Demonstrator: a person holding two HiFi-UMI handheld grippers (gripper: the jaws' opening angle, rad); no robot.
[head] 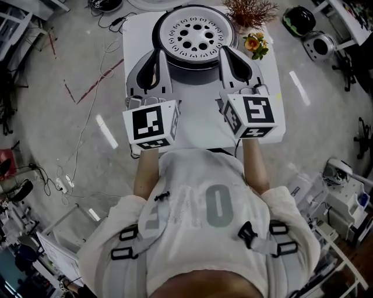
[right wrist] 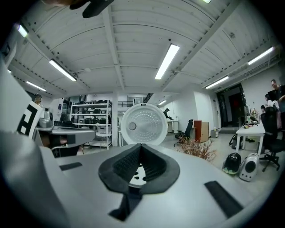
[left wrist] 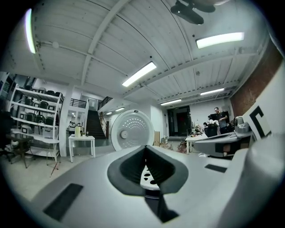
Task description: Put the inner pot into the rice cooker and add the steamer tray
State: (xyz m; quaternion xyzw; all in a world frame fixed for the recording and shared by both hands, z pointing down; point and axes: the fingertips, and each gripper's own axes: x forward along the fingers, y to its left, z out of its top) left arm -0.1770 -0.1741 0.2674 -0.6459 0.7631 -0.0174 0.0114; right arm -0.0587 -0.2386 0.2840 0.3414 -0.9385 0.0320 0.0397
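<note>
- Looking down at the rice cooker on the white table, I see the steamer tray lying inside its round mouth and filling it nearly from rim to rim.
- Whatever sits under the steamer tray in the rice cooker is covered, so I cannot make out the inner pot.
- The steamer tray lies flat with its holed face up. It is a round disc, so no side runs longer than another. A ring of large holes sits near its middle and small slots run round its edge.
- The lid stands upright at the far side of the rice cooker, its dotted inner face turned back towards me.
- My left gripper is at the near left of the rice cooker, with its tips right by the rim. Its jaws are pressed together on nothing, and only a slice of the steamer tray shows beyond the pads.
- My right gripper is at the near right of the rice cooker, also by the rim. Its jaws are closed tight too, with nothing between them.
- Both grippers run lengthwise away from me towards the rice cooker, roughly level, their tips leaning a little in towards its middle.
- I cannot tell whether either tip touches the rim.
- Orange flowers sit just to the right of the rice cooker, and a dried plant is at its far right.
</note>
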